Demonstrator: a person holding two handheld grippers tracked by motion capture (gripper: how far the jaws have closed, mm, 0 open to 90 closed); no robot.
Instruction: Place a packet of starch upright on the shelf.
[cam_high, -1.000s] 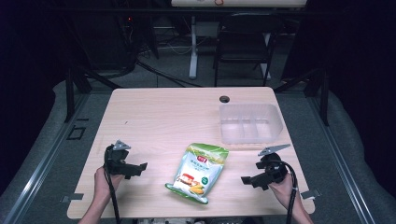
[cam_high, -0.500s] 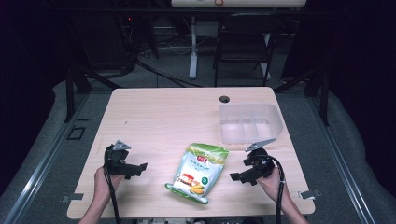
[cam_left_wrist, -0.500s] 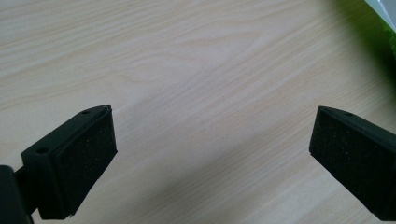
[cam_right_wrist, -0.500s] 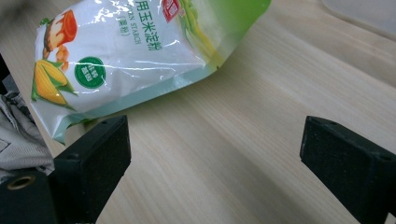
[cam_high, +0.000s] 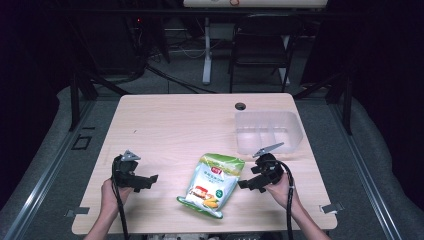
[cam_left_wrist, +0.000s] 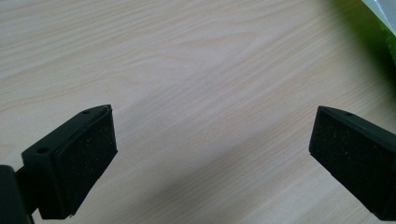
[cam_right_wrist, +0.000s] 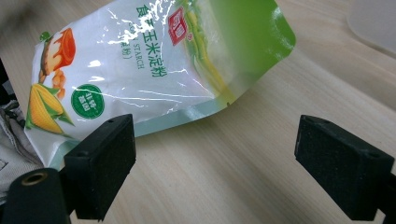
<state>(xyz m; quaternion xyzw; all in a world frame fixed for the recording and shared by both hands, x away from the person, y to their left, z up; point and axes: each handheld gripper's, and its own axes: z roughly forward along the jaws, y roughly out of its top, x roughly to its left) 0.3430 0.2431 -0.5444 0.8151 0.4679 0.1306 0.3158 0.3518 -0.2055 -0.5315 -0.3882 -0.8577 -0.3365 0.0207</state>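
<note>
Green-and-white plastic corn starch pouch (cam_high: 212, 184) lies flat on the pale wooden table (cam_high: 180, 125). Right gripper (cam_high: 245, 184) just beside it, fingers apart, just been closing, nothing between. Left gripper (cam_high: 152, 178) fingers apart, empty.

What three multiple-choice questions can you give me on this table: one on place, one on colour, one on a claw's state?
1. Where does the corn starch bag lie?
A. inside the container
B. between the two claws
C. on the floor

2. What colour is the bag's top?
A. green
B. red
C. blue

3. How is the right claw?
A. shut on the bag
B. shut on nothing
C. open, nothing between its pads

B: it lies between left claw and right claw.
A: green band shows.
C: bare table between pads.
</note>
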